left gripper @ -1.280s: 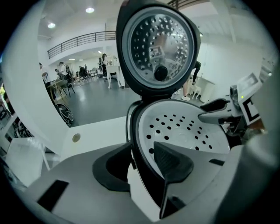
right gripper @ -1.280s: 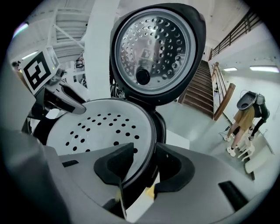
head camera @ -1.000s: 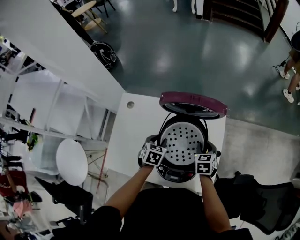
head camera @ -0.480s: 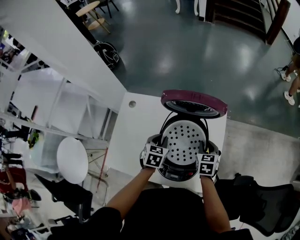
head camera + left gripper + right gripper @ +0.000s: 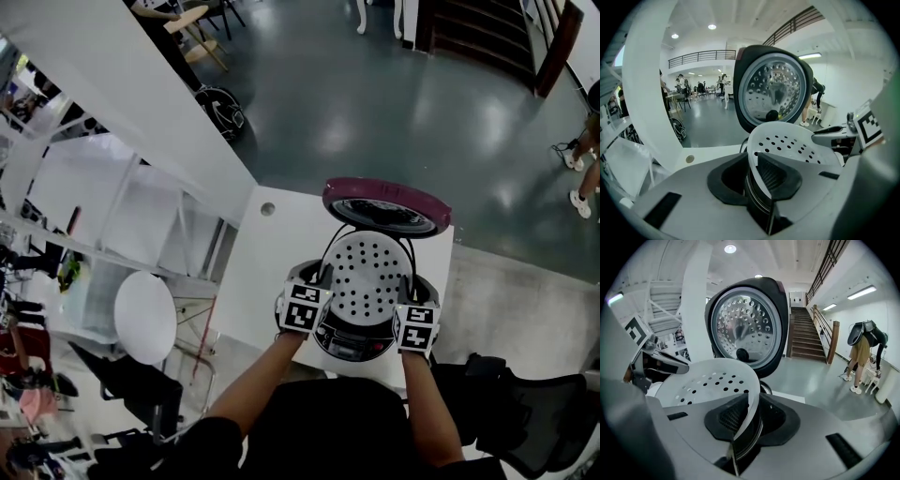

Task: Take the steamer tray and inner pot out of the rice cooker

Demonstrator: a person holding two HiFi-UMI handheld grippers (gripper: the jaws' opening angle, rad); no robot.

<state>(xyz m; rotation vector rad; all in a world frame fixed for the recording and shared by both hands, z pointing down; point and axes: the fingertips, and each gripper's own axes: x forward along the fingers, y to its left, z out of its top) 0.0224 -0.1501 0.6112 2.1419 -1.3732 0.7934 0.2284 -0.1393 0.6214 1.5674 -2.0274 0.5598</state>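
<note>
One rice cooker point(image 5: 354, 345), one steamer tray point(image 5: 367, 274), one white table point(image 5: 272, 258)

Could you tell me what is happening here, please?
A person holds a gripper in each hand. The left gripper and right gripper, whose jaws have just been closing, each pinch the rim of the steamer tray on opposite sides, holding it over the rice cooker, whose lid stands open.

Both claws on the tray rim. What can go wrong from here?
1. Left claw and right claw, whose jaws have just been closing, pinch only the thin rim of the tray: it may slip or tilt.
2. The open lid stands close behind: the tray may knock it.
</note>
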